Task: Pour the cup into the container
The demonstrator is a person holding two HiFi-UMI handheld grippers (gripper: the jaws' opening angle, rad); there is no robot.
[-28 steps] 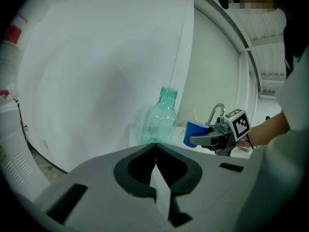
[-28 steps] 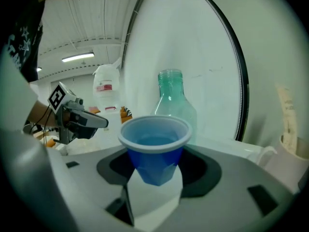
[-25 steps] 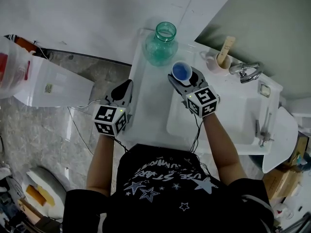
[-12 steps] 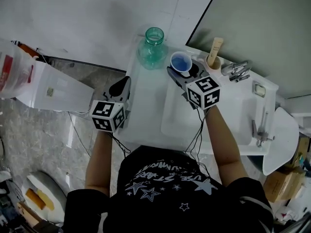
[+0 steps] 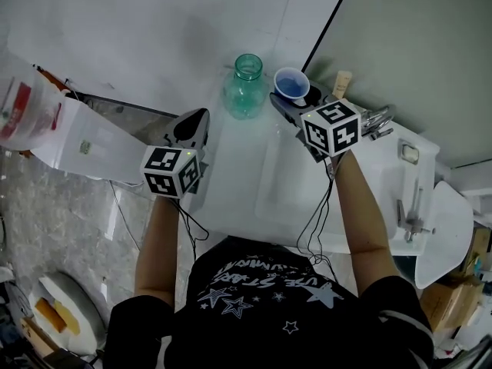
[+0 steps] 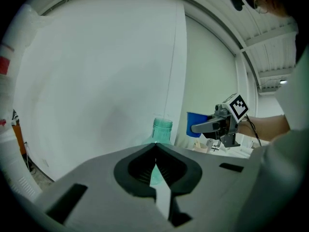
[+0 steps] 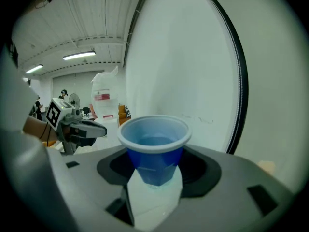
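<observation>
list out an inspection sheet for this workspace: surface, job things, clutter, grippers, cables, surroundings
surface: white sink counter, bare in front of the jar
job's things: blue cup upright with liquid in it, held off the counter; green glass jar standing open-mouthed at the back, just left of the cup
clutter: wooden stick and metal tap at the right
grippers: right gripper closed on the cup; left gripper closed, nothing held, short of the jar
cables: black cables hang from the right gripper along the forearm; more run under the left one
surroundings: white wall, white plastic bag, mottled floor
</observation>
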